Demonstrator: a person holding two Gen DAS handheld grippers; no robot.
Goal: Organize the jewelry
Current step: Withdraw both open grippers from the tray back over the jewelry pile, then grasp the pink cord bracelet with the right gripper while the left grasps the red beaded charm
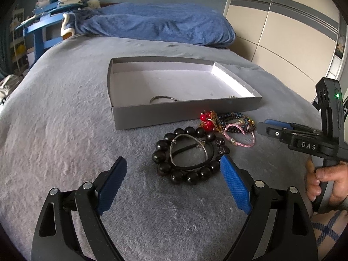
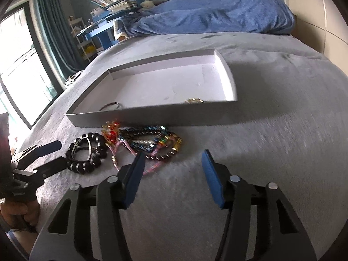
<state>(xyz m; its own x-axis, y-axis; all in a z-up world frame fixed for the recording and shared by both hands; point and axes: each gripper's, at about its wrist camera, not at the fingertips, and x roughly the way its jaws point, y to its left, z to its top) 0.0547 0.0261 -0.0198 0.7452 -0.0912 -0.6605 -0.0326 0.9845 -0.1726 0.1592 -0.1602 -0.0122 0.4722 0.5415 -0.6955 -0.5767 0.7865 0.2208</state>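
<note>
A shallow grey box (image 1: 184, 114) (image 2: 152, 117) lies on the bed with a metal ring (image 1: 163, 98) (image 2: 111, 106) and a small gold piece (image 2: 194, 100) inside. In front of it lies a black bead bracelet (image 1: 162, 146) (image 2: 87, 165) with a silver bangle (image 1: 184, 138) on it. A pile of red, blue and pink bracelets (image 1: 228, 122) (image 2: 150, 143) lies beside it. My left gripper (image 1: 174, 163) (image 2: 46, 154) is open just short of the black bracelet. My right gripper (image 2: 173, 156) (image 1: 268, 124) is open, just short of the pile.
The grey blanket (image 1: 65, 119) (image 2: 282, 141) covers the bed. A blue blanket (image 1: 156, 21) (image 2: 217, 13) lies at the head. A blue desk with books (image 1: 50, 10) stands far left, a wardrobe (image 1: 282, 32) at right, a window (image 2: 17, 65) at left.
</note>
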